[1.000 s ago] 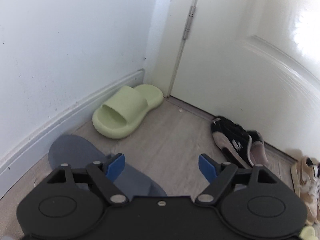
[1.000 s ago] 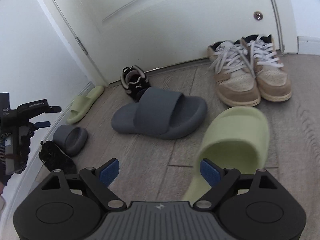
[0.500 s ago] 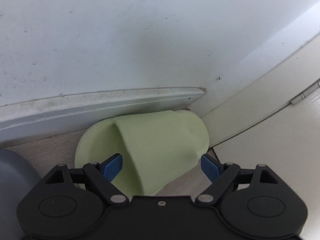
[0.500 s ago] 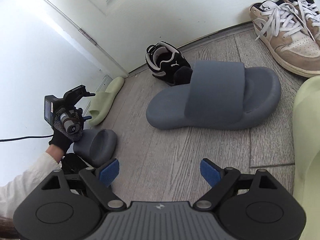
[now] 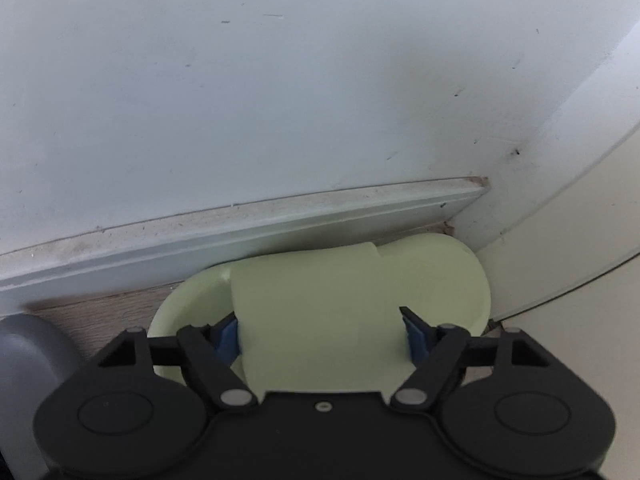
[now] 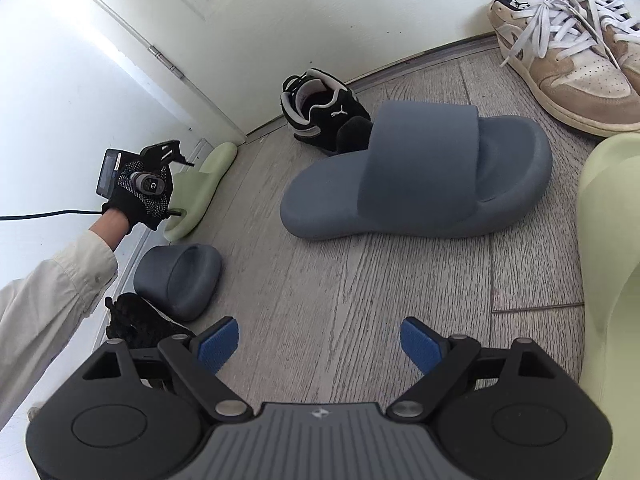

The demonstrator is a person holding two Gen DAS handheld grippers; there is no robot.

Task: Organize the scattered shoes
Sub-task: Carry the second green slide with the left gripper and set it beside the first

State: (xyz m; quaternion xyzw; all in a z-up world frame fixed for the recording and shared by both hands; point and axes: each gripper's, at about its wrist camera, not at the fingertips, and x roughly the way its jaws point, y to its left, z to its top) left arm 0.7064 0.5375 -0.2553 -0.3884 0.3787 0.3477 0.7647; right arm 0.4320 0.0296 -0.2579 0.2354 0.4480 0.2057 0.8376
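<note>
Fingers (image 5: 228, 334) of the left gripper (image 5: 320, 330) are closing on the green slide's strap (image 5: 320, 300); right gripper (image 6: 320, 346) gapes empty.

In the right wrist view, a large grey foam slide (image 6: 420, 176) lies mid-frame, a black suede sneaker (image 6: 324, 110) touching behind it, tan laced sneakers (image 6: 568, 52) upper right, a pale green foam slide (image 6: 198, 196) against the left skirting board (image 6: 138, 240).

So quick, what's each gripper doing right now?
Left gripper: closing around the green slide's strap.
Right gripper: open, holding nothing.
</note>
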